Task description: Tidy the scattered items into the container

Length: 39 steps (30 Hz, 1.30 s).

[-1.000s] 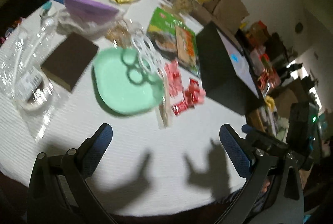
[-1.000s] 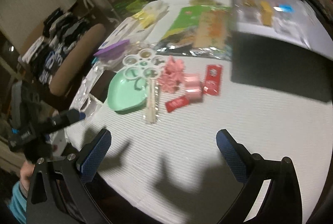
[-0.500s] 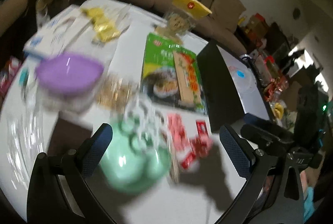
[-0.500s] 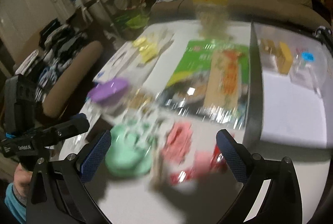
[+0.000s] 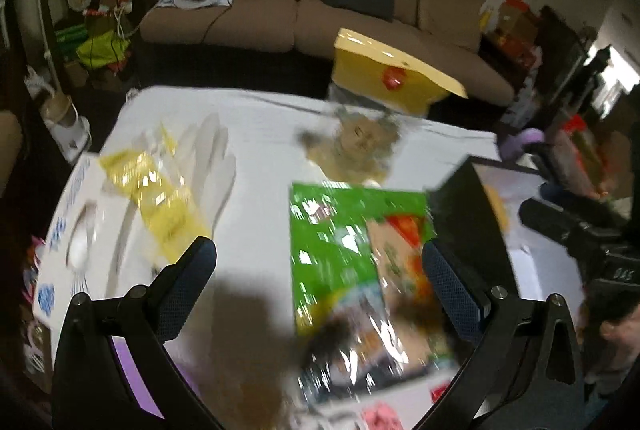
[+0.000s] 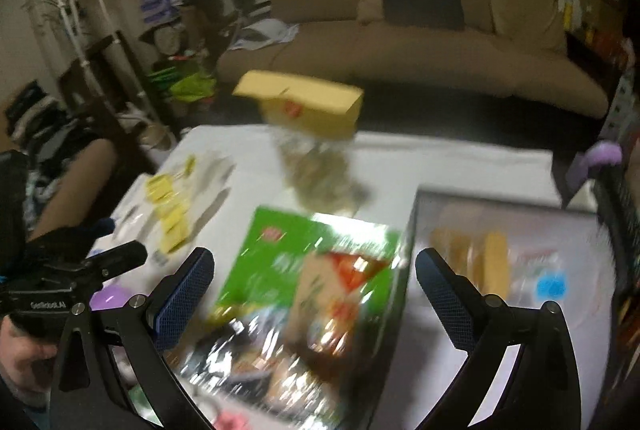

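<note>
A: While both views are smeared by blur, the layout reads: white-clothed table (image 5: 264,134), with the dark-walled rectangular container (image 6: 404,282) at its right side, already holding some yellowish items and a blue-capped thing. Why there?

B: My guess is it sits at the edge so either hand can reach it. Next down in size, the green glossy foil snack packet (image 5: 332,242) lies flat just beside the container's wall, nearly touching it.

A: And behind that?

B: Clear bag of brownish snacks with a yellow card header (image 6: 308,106), standing upright beyond the green packet. Smaller again, yellow crinkly wrappers (image 5: 160,198) lie loose on the far left, well apart from the container.

A: Tongs?

B: Left gripper (image 5: 320,262) has its blue-padded jaws spread wide, nothing between them. Right gripper (image 6: 312,278) the same, splayed and empty, and it frames the green packet.

A: So the packet goes first?

B: Likely; it lies nearest the container.
</note>
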Each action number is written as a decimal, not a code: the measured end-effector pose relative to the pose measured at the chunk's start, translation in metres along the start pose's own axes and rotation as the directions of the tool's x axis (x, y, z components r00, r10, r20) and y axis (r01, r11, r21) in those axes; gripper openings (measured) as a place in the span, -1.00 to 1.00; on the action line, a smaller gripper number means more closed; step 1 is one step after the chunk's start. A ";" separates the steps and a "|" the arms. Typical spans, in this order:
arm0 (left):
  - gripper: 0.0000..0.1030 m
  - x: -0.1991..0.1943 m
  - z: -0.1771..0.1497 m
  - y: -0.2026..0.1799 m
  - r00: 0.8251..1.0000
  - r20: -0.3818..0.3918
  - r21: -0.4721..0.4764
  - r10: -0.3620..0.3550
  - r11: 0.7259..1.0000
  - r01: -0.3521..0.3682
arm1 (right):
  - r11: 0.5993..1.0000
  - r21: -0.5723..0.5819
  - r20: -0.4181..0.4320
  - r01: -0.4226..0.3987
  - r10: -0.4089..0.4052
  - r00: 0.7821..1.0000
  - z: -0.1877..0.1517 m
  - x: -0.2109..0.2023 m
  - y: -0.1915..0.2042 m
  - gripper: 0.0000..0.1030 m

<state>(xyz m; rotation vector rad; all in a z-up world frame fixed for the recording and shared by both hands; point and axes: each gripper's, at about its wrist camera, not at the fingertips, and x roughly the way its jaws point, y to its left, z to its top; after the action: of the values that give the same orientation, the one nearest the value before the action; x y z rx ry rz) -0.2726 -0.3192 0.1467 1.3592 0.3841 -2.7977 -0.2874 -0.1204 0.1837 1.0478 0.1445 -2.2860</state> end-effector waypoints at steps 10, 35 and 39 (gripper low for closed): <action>1.00 0.030 0.017 -0.006 0.999 0.006 0.010 0.038 0.999 -0.038 | 0.998 -0.004 0.053 0.063 -0.063 0.997 0.023 0.018 -0.009 1.00; 1.00 0.171 0.093 -0.010 0.993 -0.070 0.187 -0.099 0.976 0.111 | 0.993 -0.022 -0.027 -0.115 0.114 0.993 0.083 0.118 -0.045 0.98; 1.00 0.193 0.094 -0.031 0.992 -0.082 0.241 -0.095 0.964 0.112 | 0.975 0.033 -0.099 -0.220 0.223 0.970 0.084 0.148 -0.044 0.05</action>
<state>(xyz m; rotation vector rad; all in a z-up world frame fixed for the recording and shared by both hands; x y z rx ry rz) -0.4691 -0.2906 0.0595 1.5281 0.1137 -2.9714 -0.4409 -0.1850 0.1282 1.1324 0.0415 -2.0392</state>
